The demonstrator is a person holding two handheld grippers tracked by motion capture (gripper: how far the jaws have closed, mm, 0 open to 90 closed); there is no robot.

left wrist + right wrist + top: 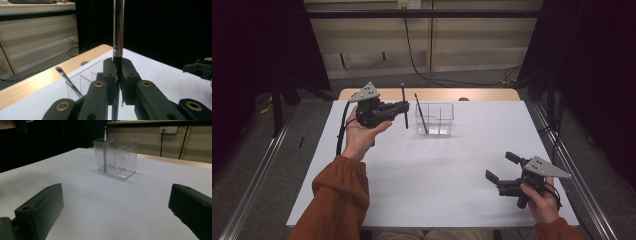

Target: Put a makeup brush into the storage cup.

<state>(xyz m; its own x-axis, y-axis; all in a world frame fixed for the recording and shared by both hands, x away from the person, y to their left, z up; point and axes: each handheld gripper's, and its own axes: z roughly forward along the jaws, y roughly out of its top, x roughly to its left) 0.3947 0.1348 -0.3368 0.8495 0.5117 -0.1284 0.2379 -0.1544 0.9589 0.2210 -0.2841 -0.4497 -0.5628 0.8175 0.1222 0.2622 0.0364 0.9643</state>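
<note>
White table, brush clamped in left hand-held gripper

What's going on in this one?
A person is loading slim utensils into a clear divided organizer on a white table. The left gripper is clamped on an upright black-and-silver utensil just left of the organizer. One utensil already leans inside. The right gripper waits open near the table's front right.

The high view looks forward and down from the near side, taking in the whole white worktop. The left gripper view rides close behind its jaws, facing right across the worktop. The right gripper view sits low near the surface, facing far and left. All three share the clear organizer.
</note>
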